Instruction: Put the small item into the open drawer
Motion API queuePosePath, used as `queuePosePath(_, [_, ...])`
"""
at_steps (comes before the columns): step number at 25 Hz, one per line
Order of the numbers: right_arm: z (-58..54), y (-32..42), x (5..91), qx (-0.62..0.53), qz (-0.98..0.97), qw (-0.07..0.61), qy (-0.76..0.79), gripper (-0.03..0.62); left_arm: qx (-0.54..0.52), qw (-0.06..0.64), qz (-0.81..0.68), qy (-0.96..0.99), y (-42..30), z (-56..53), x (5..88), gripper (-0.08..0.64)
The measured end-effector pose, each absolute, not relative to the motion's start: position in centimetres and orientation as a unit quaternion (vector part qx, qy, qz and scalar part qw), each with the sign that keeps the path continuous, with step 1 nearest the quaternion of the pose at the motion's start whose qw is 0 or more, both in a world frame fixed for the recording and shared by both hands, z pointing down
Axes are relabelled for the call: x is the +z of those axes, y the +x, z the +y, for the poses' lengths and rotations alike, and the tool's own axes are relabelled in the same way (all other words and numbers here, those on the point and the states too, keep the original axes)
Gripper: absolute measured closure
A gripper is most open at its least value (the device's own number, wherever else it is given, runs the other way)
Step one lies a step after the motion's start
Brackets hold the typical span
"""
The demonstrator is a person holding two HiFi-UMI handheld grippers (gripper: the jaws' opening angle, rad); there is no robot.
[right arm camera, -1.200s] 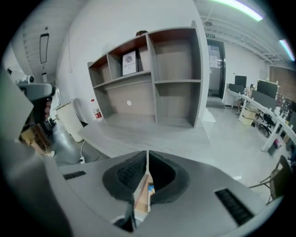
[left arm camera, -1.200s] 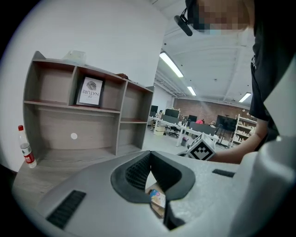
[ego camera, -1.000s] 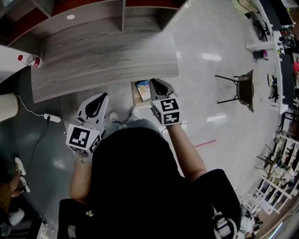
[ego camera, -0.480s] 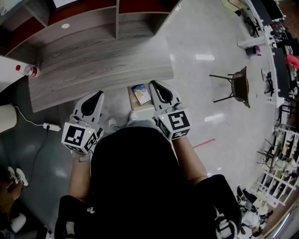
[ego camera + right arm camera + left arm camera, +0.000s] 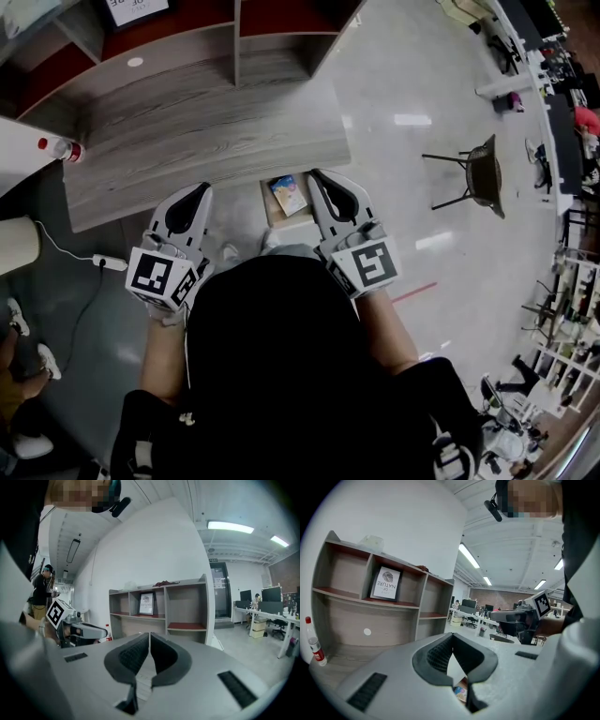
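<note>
My right gripper (image 5: 327, 190) has pulled back off the open drawer (image 5: 270, 208), jaws together, empty. Left gripper (image 5: 193, 201), left of drawer, also closed. Small colourful packet (image 5: 288, 194) lies inside drawer, so placing looks done.

A long gray wooden desk (image 5: 187, 141) stood by the wall. A small bottle (image 5: 58, 147) with a red cap was near its left end. A shelf (image 5: 370, 597) rose behind the desk, with a framed picture (image 5: 385, 583) inside. A white power strip (image 5: 108, 263) lay on the floor (image 5: 403, 84). A dark chair (image 5: 483, 173) stood well apart.
</note>
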State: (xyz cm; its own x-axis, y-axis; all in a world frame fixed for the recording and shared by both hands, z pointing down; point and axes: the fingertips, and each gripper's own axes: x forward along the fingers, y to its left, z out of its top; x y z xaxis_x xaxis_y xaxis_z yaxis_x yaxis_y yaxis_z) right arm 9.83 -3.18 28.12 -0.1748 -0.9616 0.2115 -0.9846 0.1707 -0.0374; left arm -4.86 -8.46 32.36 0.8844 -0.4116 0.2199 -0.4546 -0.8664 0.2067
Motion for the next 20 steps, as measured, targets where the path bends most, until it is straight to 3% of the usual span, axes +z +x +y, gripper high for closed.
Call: queuePosePath(20, [-1.0,9.5,27.6,0.076,-0.765,0.063,0.636,0.573,0.078,0.118,-0.219,0.965,-4.9,-6.8,31.1,0.558])
